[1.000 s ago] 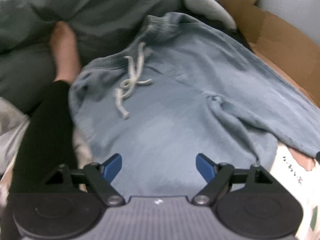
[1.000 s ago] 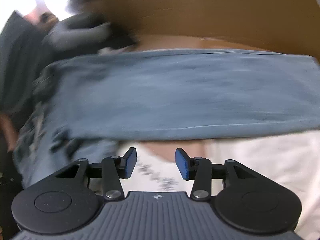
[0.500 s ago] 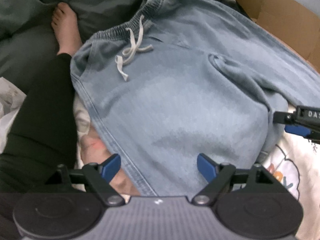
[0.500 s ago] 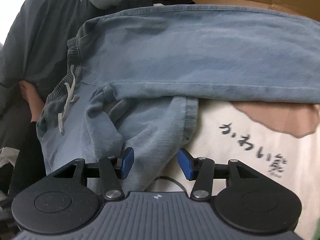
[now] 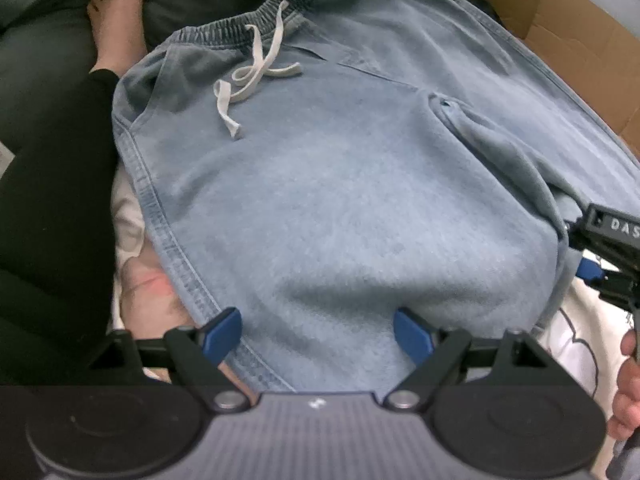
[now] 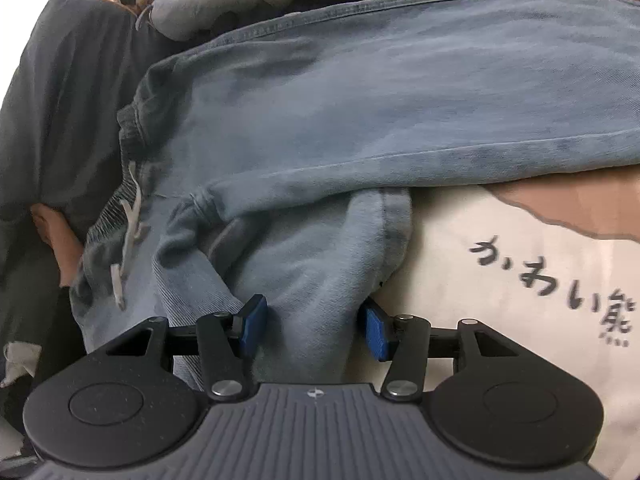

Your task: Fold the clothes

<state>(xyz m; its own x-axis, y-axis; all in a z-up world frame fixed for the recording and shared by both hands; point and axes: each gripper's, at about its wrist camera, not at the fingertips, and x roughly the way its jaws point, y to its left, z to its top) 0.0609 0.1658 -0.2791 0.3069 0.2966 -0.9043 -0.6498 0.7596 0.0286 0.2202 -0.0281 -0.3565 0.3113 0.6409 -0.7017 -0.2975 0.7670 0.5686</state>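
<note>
Light blue drawstring trousers (image 5: 340, 184) lie spread on the bed, the waistband far from me and its white cord (image 5: 256, 72) loose on top. One leg is doubled back under the other (image 6: 320, 264). My left gripper (image 5: 318, 336) stands wide open low over the near hem, with cloth lying between its blue pads (image 5: 224, 334). My right gripper (image 6: 314, 326) is open about halfway, astride the bunched end of the doubled leg, and also shows at the right edge of the left wrist view (image 5: 608, 256). Neither grips the cloth.
A white sheet with black printed characters (image 6: 540, 280) covers the bed. A person's bare foot (image 5: 112, 12) and black-clad leg (image 5: 52, 184) lie left of the trousers. Dark grey bedding (image 6: 68, 92) and a grey bundle (image 6: 224, 4) lie beyond. Cardboard (image 5: 568, 28) stands at the far right.
Both grippers have come down closer to the trousers. The right one swung from the outstretched leg to the doubled leg's end, which now sits between its pads.
</note>
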